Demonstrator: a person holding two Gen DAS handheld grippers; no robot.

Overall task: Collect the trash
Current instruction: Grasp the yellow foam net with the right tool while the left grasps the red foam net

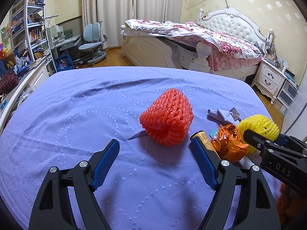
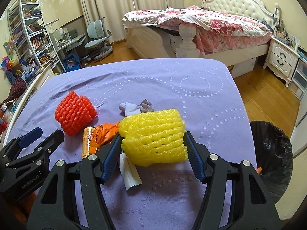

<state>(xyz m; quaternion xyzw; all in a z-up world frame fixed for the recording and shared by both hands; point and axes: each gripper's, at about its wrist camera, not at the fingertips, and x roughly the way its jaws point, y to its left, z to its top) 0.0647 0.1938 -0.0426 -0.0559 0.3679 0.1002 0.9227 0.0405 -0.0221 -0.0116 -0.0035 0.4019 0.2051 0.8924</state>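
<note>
On the purple bedspread [image 1: 76, 115] lies a red foam fruit net [image 1: 167, 117], just ahead of my left gripper [image 1: 154, 142], whose blue-padded fingers stand open with its near edge between their tips. My right gripper [image 2: 152, 143] is shut on a yellow foam net [image 2: 153, 136], with both pads against its sides. The same yellow net [image 1: 259, 126] shows at the right of the left wrist view. Between the nets lie a crumpled orange wrapper [image 2: 104, 134], a small printed tube [image 2: 86, 143], a white folded packet [image 2: 130, 172] and a crumpled pale tissue [image 2: 134, 108].
A bin lined with a black bag [image 2: 272, 149] stands on the floor by the bed's right edge. Beyond the purple bed are a white bed with floral bedding [image 2: 211, 25], a nightstand [image 2: 282, 59], a desk chair [image 2: 97, 38] and bookshelves [image 2: 34, 38].
</note>
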